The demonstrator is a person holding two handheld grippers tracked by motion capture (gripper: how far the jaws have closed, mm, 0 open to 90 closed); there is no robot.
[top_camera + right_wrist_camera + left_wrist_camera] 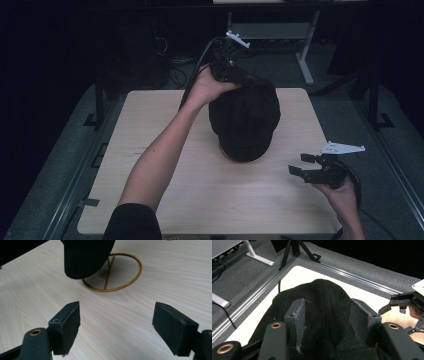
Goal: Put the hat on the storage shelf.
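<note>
The right hand-held gripper (116,325) hovers released over the table (150,150) while the left hand-held gripper (325,315) straddles (not clenching) the black hat (245,120).

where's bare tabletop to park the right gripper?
Bare light wooden table left of the black cap, and along the near edge between the forearm and the right gripper. Crowded at centre: cap on a gold wire stand, left gripper at its back.
</note>
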